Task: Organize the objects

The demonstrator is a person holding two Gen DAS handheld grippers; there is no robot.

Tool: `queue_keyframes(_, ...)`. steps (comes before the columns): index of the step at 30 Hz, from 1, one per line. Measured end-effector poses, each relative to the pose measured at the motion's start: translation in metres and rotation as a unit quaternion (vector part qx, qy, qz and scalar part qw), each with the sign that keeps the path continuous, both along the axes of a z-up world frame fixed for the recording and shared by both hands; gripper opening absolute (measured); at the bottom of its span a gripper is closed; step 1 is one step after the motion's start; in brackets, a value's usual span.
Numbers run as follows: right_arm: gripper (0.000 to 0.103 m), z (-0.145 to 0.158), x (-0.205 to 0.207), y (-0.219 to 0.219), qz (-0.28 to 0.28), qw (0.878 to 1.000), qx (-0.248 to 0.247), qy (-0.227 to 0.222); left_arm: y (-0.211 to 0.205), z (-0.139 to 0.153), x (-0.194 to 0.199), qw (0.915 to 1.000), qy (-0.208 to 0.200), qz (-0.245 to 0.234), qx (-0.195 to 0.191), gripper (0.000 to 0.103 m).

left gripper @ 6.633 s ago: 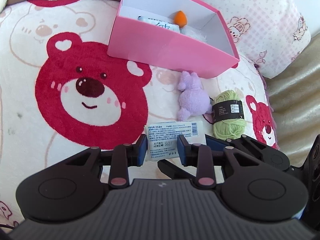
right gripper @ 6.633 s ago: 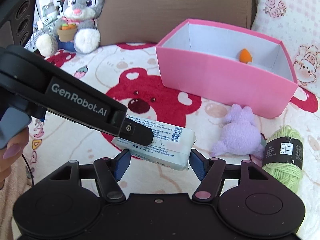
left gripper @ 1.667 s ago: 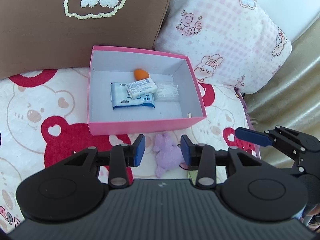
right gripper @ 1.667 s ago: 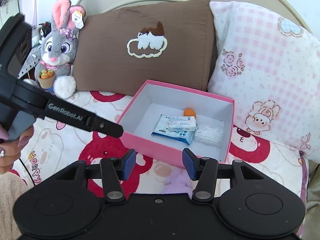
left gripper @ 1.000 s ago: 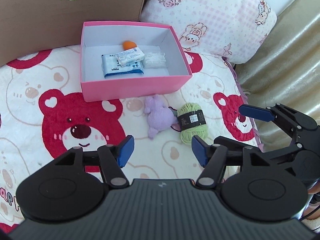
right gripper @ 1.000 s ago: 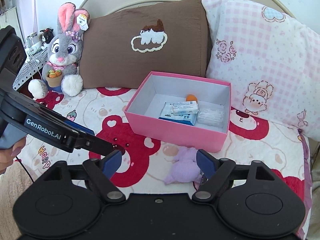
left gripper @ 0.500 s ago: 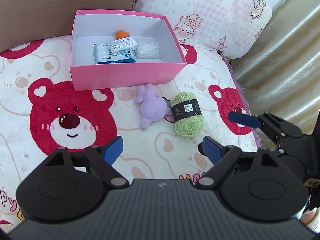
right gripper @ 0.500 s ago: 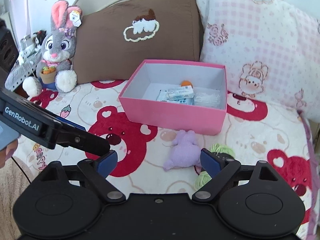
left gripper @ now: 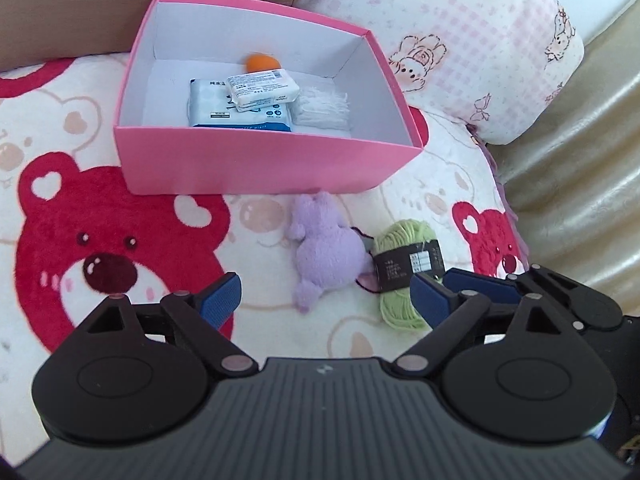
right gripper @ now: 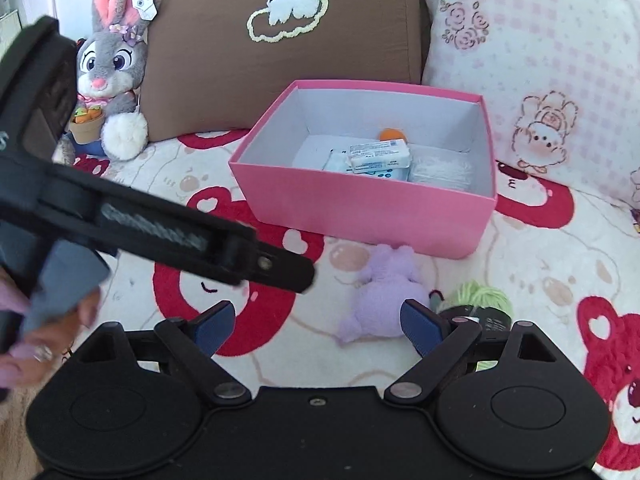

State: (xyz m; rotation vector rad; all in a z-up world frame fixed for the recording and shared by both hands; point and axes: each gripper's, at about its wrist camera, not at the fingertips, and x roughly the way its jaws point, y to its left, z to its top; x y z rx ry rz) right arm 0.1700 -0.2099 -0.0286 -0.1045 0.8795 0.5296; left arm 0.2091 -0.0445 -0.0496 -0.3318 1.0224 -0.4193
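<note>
We see both grippers lower than a second ago: left gripper (left gripper: 326, 294) has just opened wide, empty; right gripper (right gripper: 316, 322) wide, empty, purple toy (right gripper: 382, 294) at 12 o'clock.

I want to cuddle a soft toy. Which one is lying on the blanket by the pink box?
The small purple plush. It lies flat beside the green yarn; the grey bunny sits upright against the brown pillow.

Wipes pack (left gripper: 240, 107): "纯水" legible (rest too small).
</note>
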Motion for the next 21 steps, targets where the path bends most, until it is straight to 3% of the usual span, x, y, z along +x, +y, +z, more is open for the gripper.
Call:
queue_keyframes(4, 0.092, -0.022, 0.013, 0.009, -0.02, 1.0, -0.005, 0.008, 0.003, -0.017, 0.019, 0.9995, -0.004, -0.005, -0.03, 0.091)
queue_keyframes(8, 0.092, -0.048, 0.016, 0.007, -0.049, 0.999, 0.013, 0.015, 0.002, -0.029, 0.029, 0.9997, -0.001, -0.013, -0.022, 0.091)
queue_keyframes(12, 0.092, -0.064, 0.021, -0.007, -0.089, 0.995, 0.031, 0.026, 0.006, -0.048, 0.037, 0.9987, 0.016, -0.019, -0.044, 0.09)
queue_keyframes(16, 0.092, -0.076, 0.026, -0.017, -0.131, 0.99, 0.039, 0.025, 0.007, -0.062, 0.041, 0.9987, 0.003, -0.022, -0.047, 0.089)
queue_keyframes(19, 0.092, -0.086, 0.027, -0.014, -0.133, 0.99, 0.037, 0.035, 0.007, -0.074, 0.048, 0.9972, 0.013, -0.012, -0.073, 0.088)
queue_keyframes(21, 0.092, -0.088, 0.027, -0.013, -0.13, 0.99, 0.036, 0.037, 0.005, -0.084, 0.052, 0.9952, 0.033, 0.002, -0.092, 0.082)
